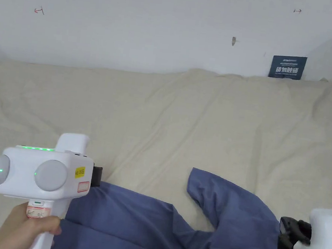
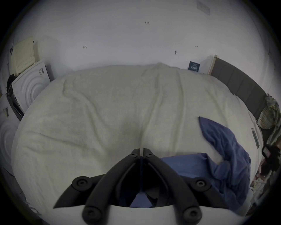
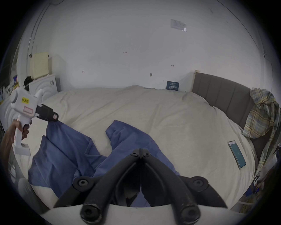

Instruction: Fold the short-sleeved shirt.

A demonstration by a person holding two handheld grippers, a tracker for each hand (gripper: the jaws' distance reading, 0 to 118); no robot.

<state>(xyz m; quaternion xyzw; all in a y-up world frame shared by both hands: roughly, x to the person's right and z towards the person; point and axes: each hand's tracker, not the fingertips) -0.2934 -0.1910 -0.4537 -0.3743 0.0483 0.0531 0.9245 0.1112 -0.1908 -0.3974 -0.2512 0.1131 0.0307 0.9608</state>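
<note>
Two pinches hold the blue shirt [image 3: 63, 153] on the bed [image 1: 198, 126]: your left hand-held gripper [image 3: 53, 118] has its jaws pressed together on a corner at 9 o'clock, your right hand-held gripper [image 3: 141, 151] pinches cloth at 5. Pull them apart evenly so the bunched middle flattens before folding. Mind the phone [image 3: 237, 153] at 3 o'clock; the plaid garment [image 3: 261, 115] on the headboard [image 3: 220, 92] is clear.

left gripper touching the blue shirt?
Touching. In the right gripper view the left gripper meets the blue shirt at a raised corner, cloth hanging from its tip.
</note>
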